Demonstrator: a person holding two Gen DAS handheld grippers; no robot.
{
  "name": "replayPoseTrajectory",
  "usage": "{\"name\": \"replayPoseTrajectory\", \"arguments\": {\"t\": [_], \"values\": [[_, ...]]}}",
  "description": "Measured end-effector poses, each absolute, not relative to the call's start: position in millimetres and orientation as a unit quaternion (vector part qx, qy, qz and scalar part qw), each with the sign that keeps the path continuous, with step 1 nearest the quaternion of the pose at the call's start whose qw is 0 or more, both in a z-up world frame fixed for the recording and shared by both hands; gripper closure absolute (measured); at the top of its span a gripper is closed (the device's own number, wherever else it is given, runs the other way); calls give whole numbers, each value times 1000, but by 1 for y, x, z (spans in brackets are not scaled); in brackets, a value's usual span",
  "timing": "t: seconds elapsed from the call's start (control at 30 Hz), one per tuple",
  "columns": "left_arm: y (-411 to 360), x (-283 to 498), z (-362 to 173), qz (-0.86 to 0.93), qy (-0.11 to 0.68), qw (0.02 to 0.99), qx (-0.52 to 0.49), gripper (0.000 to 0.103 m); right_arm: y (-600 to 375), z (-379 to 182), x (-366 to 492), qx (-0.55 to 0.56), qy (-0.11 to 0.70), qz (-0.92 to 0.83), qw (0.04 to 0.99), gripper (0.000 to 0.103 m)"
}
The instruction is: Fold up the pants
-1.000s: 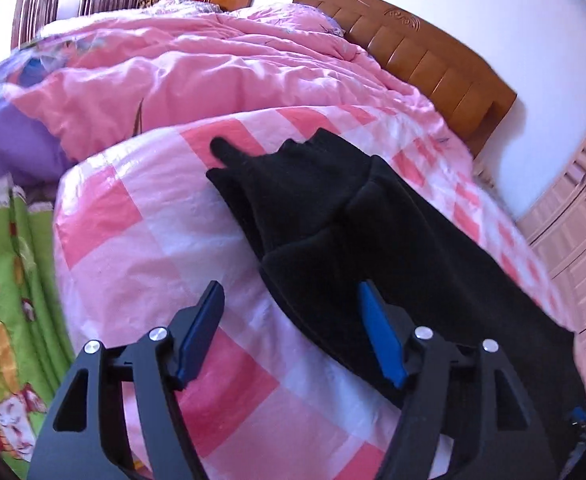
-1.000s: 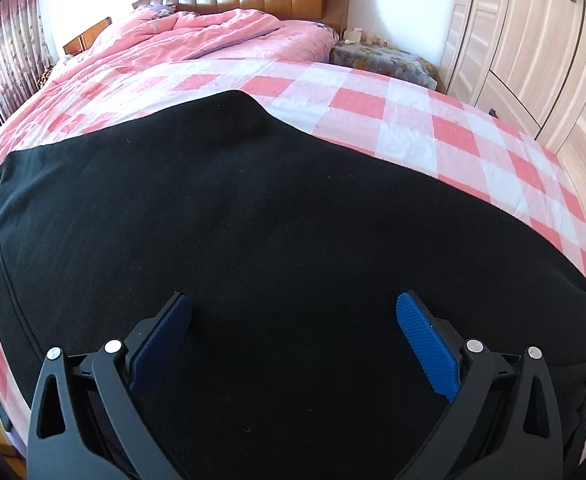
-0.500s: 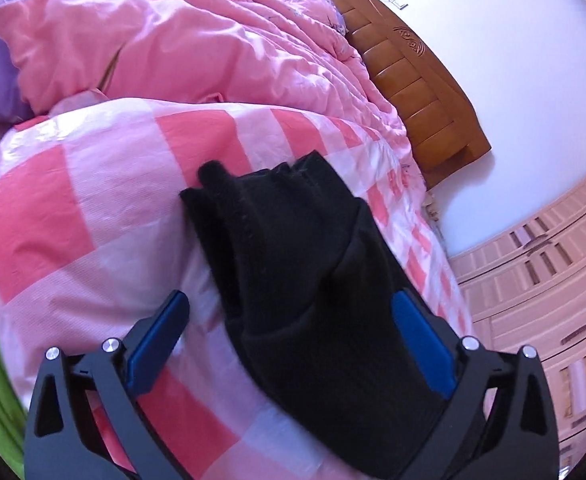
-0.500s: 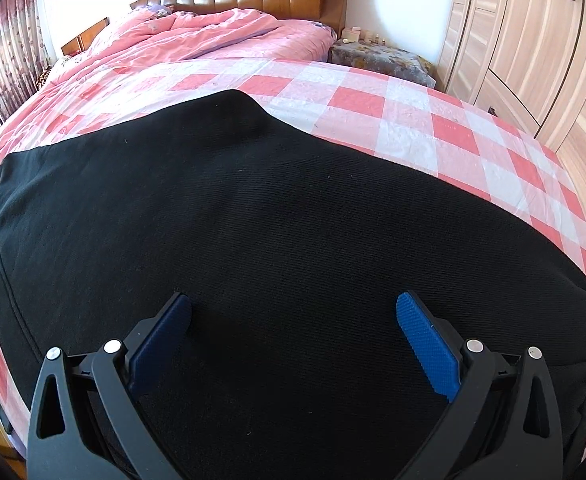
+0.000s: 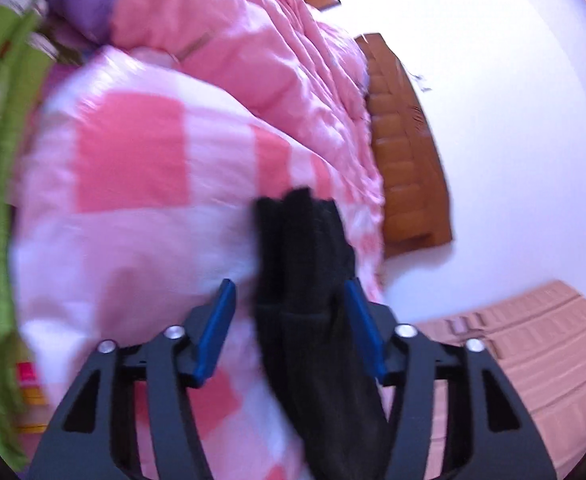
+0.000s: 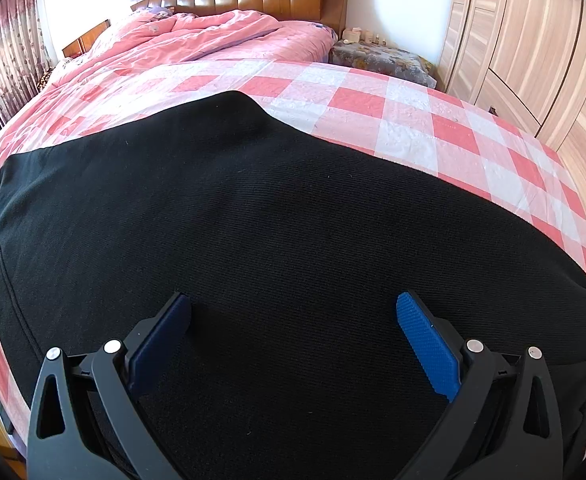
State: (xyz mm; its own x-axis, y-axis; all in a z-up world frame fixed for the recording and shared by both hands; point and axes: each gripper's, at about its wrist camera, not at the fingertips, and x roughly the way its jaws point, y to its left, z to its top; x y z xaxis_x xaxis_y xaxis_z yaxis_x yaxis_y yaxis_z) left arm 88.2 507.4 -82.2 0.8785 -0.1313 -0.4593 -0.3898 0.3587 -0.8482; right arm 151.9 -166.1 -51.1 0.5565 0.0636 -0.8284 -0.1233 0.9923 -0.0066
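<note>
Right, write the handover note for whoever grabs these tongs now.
Left tongs: jaws have just been closing around the bunched cuff end of the black pants; a gap still shows at the left pad, so no firm grip yet. That view is blurred.
Right tongs: open, over the wide part of the pants, gripping nothing.
Pants lie spread on the pink checked sheet; the pink quilt is bunched near the headboard.
Done: the cuff ends look gathered together.
Left: finish the left grip, carry the cuffs over towards the wide end, fold, flatten.
</note>
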Motion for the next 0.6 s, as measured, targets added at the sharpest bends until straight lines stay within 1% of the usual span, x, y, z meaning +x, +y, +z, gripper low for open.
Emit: {"name": "replayPoseTrajectory", "arguments": {"t": [0.07, 0.23, 0.33, 0.4, 0.43, 0.47, 0.5, 0.53, 0.6], "values": [[501, 86, -74, 157, 269, 811, -496, 76, -166, -51, 152, -32, 468, 53, 882, 4], [469, 125, -53, 214, 352, 846, -337, 76, -166, -51, 152, -32, 468, 53, 882, 4], [456, 140, -42, 161, 352, 855, -345, 76, -166, -51, 152, -32, 468, 53, 882, 4], [447, 149, -35, 158, 350, 860, -336, 73, -166, -51, 152, -32, 468, 53, 882, 4], [445, 153, -35, 158, 357, 858, -335, 65, -166, -51, 152, -32, 468, 53, 882, 4], [446, 158, -39, 160, 370, 851, -337, 54, -166, -51, 152, -32, 468, 53, 882, 4], [448, 164, -47, 164, 390, 838, -343, 49, -166, -51, 152, -32, 468, 53, 882, 4], [451, 169, -54, 161, 397, 832, -353, 47, -166, -51, 152, -31, 468, 54, 882, 4], [456, 163, -59, 153, 389, 829, -371, 47, -167, -50, 151, -30, 467, 54, 882, 4]]}}
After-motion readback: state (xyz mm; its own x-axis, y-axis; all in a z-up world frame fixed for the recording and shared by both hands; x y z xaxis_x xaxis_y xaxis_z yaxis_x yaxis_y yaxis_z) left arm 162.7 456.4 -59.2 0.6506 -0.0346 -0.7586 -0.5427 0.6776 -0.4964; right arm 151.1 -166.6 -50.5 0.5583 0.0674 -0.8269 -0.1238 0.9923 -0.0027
